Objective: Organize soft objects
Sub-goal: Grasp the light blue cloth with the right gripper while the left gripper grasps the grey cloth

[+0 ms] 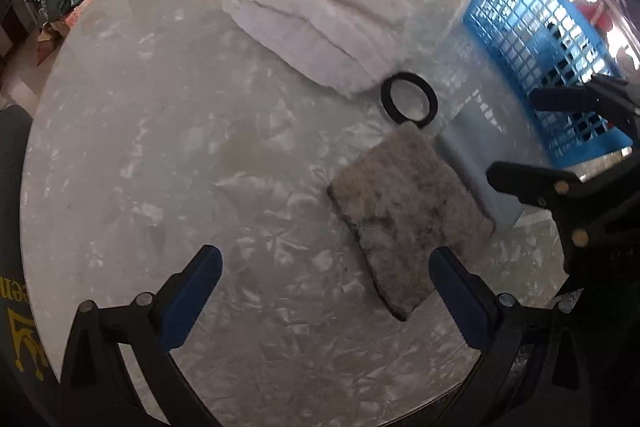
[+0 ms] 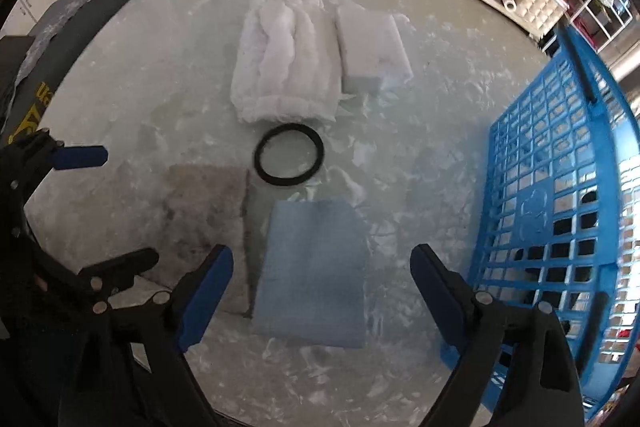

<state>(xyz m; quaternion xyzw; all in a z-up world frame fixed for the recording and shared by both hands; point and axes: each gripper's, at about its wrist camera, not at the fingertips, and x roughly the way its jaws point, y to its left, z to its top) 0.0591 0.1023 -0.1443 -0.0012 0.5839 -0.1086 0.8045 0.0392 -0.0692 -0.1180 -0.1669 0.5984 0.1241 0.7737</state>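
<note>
Pale marbled stone under a glossy sheet forms the round bench [image 2: 120, 99], on which the soft things are laid out. In the right wrist view a white crumpled cloth [image 2: 284, 63] is seen at the far middle, with a white folded pad [image 2: 372, 47] just beside it on the right, the two touching or nearly so. A black ring [image 2: 289, 161] lies flat just nearer than the cloth. Nearer still, a grey mottled felt pad [image 2: 206, 211] is placed on the left and a light blue folded cloth [image 2: 316, 271] on the right, side by side with a narrow gap between them. A blue lattice basket [image 2: 560, 195] stands on the bench at the right edge, well apart from the white cloth.

The right claw [image 2: 322, 287] is held wide, its blue-padded fingers [image 2: 206, 291] spread over the near end of the light blue cloth; nothing is gripped, and whether the pads touch the cloth cannot be told. The left claw [image 1: 326, 297] is likewise held wide and grips nothing, with its right finger [image 1: 460, 299] just beside the near corner of the felt pad [image 1: 408, 215]. In the left wrist view the ring [image 1: 409, 99] is seen between the felt pad and the white cloth [image 1: 320, 27], and the basket [image 1: 536, 39] is seen at the far right.
</note>
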